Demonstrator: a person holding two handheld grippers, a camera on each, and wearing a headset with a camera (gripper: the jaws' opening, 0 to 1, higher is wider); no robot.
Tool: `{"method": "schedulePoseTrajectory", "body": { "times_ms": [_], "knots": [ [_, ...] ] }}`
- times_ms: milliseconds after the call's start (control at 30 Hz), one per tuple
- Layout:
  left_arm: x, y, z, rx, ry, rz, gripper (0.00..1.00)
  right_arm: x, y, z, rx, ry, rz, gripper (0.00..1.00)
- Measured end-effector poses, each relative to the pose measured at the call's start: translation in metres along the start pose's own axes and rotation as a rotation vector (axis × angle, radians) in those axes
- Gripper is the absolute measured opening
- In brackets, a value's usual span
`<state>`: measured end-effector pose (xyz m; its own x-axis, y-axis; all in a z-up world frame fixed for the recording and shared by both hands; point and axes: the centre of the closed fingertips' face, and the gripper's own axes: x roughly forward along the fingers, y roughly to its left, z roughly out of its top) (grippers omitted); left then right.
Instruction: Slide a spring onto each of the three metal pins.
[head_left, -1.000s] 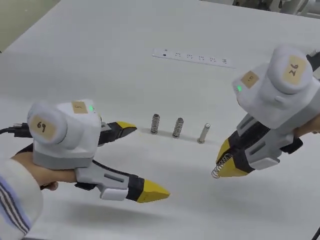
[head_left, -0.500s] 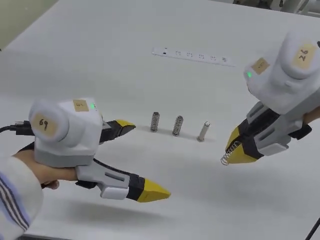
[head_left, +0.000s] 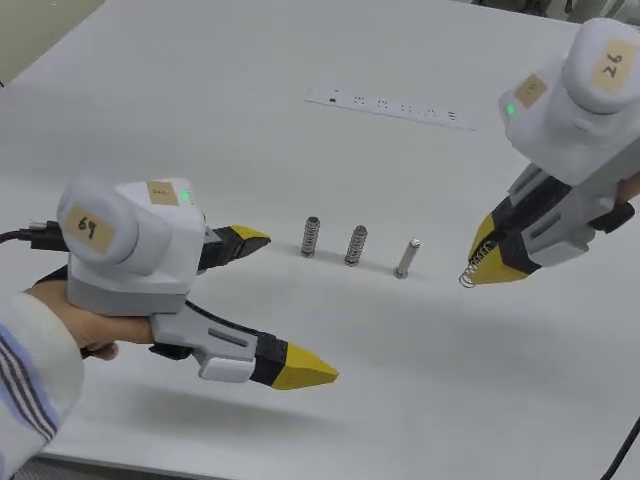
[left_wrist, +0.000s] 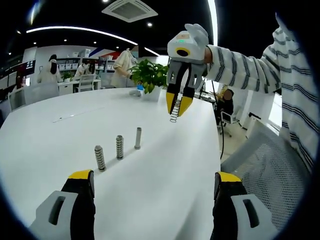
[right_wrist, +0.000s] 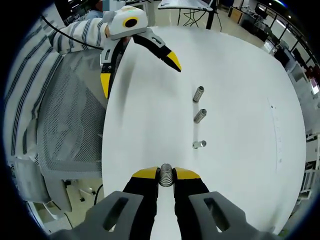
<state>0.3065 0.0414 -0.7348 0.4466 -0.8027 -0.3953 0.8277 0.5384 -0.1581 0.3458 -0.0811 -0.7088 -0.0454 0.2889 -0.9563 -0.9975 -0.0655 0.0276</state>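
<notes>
White workbench (head_left: 200, 120) carries a short row of three metal pins near the middle of the head view. A power strip (head_left: 390, 106) lies flat at 12 o'clock of them, well apart. Two pins already wear a spring: the end sprung pin (head_left: 311, 236) at the 9 o'clock end of the row, and the middle sprung pin (head_left: 356, 245). The bare pin (head_left: 407, 258) stands at the 3 o'clock end, upright or perhaps slightly tilted; it is too small to settle.

The right gripper (head_left: 490, 268) hovers at 3 o'clock of that pin, near it. Its jaws pinch the last spring (head_left: 472, 270) by its upper coils, so the lower coils hang free below the tips, ready to go over the pin's top. In the right gripper view the bare pin sits at 12 o'clock of the held spring, so the approach looks lined up.

The left gripper (head_left: 285, 305) rests at 8 o'clock of the row, jaws spread wide with nothing between them, clear of the work
</notes>
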Motion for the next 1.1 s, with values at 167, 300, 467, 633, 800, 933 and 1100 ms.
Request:
{"method": "schedulePoseTrajectory", "body": {
  "times_ms": [167, 300, 467, 633, 800, 933, 1100],
  "knots": [
    [0.000, 0.002, 0.001, 0.002, -0.004, 0.011, 0.98, -0.002, -0.021, 0.003, -0.009, 0.001, -0.051, 0.08],
    [-0.001, 0.002, 0.000, 0.001, 0.002, 0.011, 0.97, 0.000, -0.030, 0.010, -0.018, -0.006, -0.053, 0.08],
    [-0.002, 0.003, 0.000, -0.007, 0.001, 0.023, 0.97, 0.006, -0.036, 0.014, -0.053, 0.024, -0.048, 0.08],
    [-0.004, 0.005, 0.000, -0.016, -0.005, 0.034, 0.98, 0.013, -0.042, 0.018, -0.075, 0.040, -0.036, 0.08],
    [-0.005, 0.006, -0.001, -0.021, -0.004, 0.039, 0.98, 0.016, -0.050, 0.022, -0.099, 0.050, -0.034, 0.08],
    [-0.005, 0.008, -0.005, -0.025, 0.010, 0.042, 0.97, 0.019, -0.053, 0.026, -0.114, 0.053, -0.035, 0.08],
    [-0.004, 0.011, -0.004, -0.048, 0.009, 0.038, 0.98, 0.025, -0.057, 0.026, -0.132, 0.069, -0.022, 0.08]
  ]
}}
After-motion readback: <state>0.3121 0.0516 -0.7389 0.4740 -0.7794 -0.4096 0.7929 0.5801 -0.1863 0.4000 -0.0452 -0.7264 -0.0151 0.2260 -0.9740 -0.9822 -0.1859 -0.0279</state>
